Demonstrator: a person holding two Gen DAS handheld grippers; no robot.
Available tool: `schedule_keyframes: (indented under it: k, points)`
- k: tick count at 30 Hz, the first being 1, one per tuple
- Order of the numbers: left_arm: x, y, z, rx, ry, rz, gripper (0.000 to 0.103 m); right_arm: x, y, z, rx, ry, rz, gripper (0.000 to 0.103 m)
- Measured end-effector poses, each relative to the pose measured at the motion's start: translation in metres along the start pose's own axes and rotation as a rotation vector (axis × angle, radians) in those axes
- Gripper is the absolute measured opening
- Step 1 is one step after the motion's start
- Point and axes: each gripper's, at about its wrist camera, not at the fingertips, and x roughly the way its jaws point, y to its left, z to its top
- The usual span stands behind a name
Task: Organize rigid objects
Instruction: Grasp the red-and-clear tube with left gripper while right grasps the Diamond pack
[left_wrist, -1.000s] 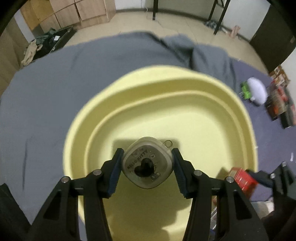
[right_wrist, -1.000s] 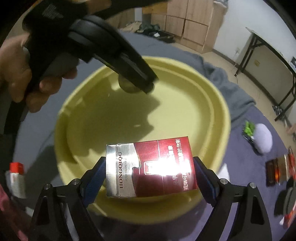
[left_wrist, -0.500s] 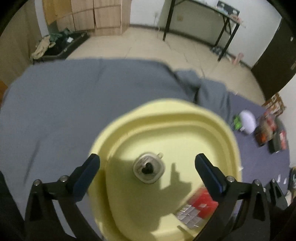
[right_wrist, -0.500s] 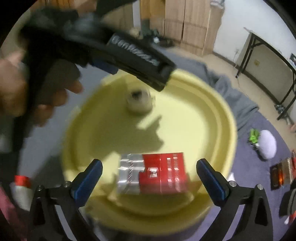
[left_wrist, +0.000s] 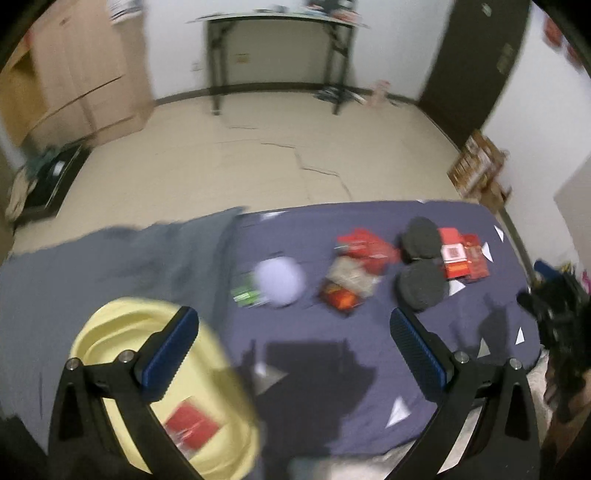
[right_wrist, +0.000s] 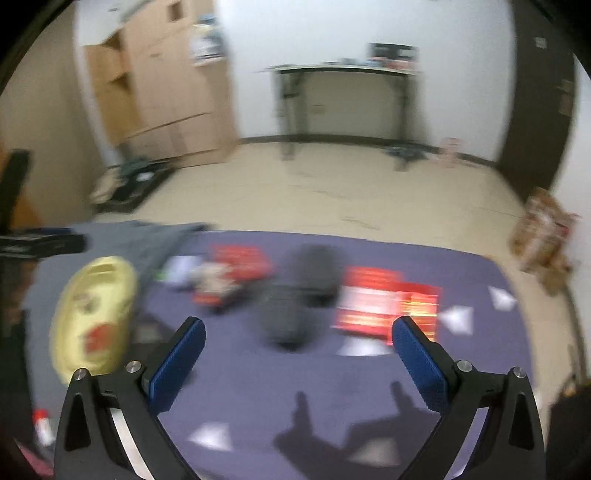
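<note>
Gaping wide and empty, left claw (left_wrist: 293, 345), right claw (right_wrist: 297, 345), yellow basin (left_wrist: 110, 325) lower left, red pack (left_wrist: 192, 430) inside.

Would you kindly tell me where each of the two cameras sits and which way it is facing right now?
Left wrist: on the left gripper, looking down and forward over the blue cloth, yellow basin at lower left; only its own open fingers show.
Right wrist: on the right gripper, looking forward over the same cloth toward the far desk; its open fingers show.
Shared: basin, two dark round items, red packets, the desk.
</note>
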Motion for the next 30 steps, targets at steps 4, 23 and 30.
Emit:
schedule_keyframes:
  k: [4,23,30]
  points:
    - [0.061,-0.070,0.024,0.087,0.048,0.014,0.103,0.043,-0.068,-0.021,0.082,0.057,-0.076,0.103]
    - [0.161,-0.117,0.049,0.222,0.170,0.088,0.103,0.147,-0.099,-0.027,0.083,0.101,-0.021,0.103]
    - [0.155,-0.102,0.057,0.188,0.171,0.075,0.103,0.182,-0.117,-0.027,0.068,0.110,-0.111,0.103]
